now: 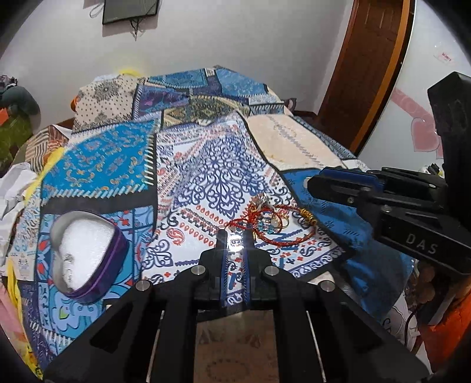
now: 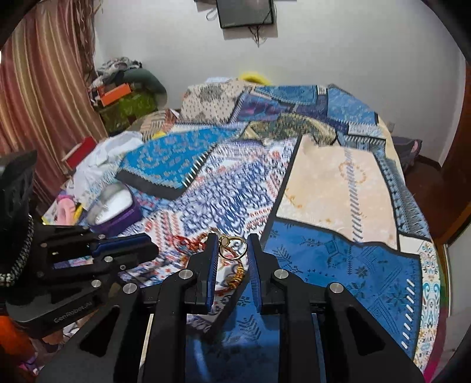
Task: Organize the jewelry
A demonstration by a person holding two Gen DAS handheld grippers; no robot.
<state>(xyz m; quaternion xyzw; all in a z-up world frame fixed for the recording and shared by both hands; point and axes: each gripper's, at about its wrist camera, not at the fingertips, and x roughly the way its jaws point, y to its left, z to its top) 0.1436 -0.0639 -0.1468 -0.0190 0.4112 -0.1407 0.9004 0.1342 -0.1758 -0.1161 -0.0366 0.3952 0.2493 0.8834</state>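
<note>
1. You are working on a bed with a patchwork bedspread (image 1: pixel 206 165), a pale wall behind it and a dark screen (image 2: pixel 244 11) hung high up.
2. Your right gripper (image 2: pixel 232 240) has its jaws drawn in on a gold ring (image 2: pixel 225 242). The ring's stone lies against the left pad and the band reaches across to the other pad.
3. Your left gripper (image 1: pixel 234 235) has its jaws pressed almost together. A bright glint sits between them, and I cannot tell whether it is a small piece or just a reflection.
4. Just past the left tips lies the jewelry pile (image 1: pixel 273 221): red cord bracelets, a gold coil and some small pieces, tangled together on the white-and-blue patch.
5. The heart-shaped box (image 1: pixel 85 253), purple-sided with white padding, sits open, well apart from the pile and off to your left.
6. The step looks like the pick-up. The ring is taken and not yet stowed.
7. Next, carry it across to the box and lower it onto the padding before you let go. The ring is thin, so keep the pinch steady.
8. Both grippers slant down toward the bed, side by side, near each other over the pile.
</note>
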